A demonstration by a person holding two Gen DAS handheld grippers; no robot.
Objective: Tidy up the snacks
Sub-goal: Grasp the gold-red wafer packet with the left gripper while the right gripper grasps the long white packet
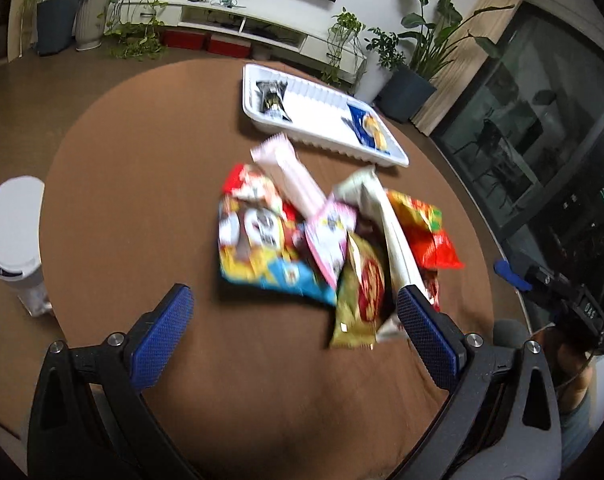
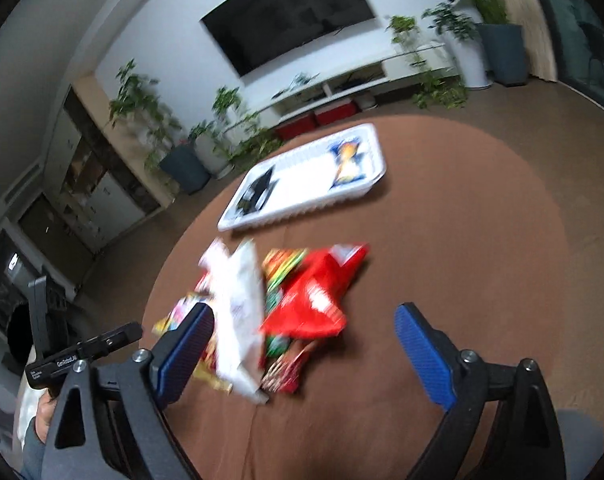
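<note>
Both our left claw (image 1: 294, 312) and right claw (image 2: 304, 334) gape wide, empty, above the snack pile (image 1: 326, 248) mid-tabletop; next we pick one packet for the white tray (image 1: 382, 154) toward the far edge.

"045" on right gripper (image 1: 514, 276) mount

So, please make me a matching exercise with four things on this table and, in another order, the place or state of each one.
Things:
1. white tray
2. blue packet
3. gold packet
4. left gripper

Places or states:
A. lies inside the tray, at one end
B. open, holding nothing
C. in the pile of snacks, at its near edge
D. stands on the brown table, beyond the pile

Pairs: 1-D, 2-A, 3-C, 4-B
</note>
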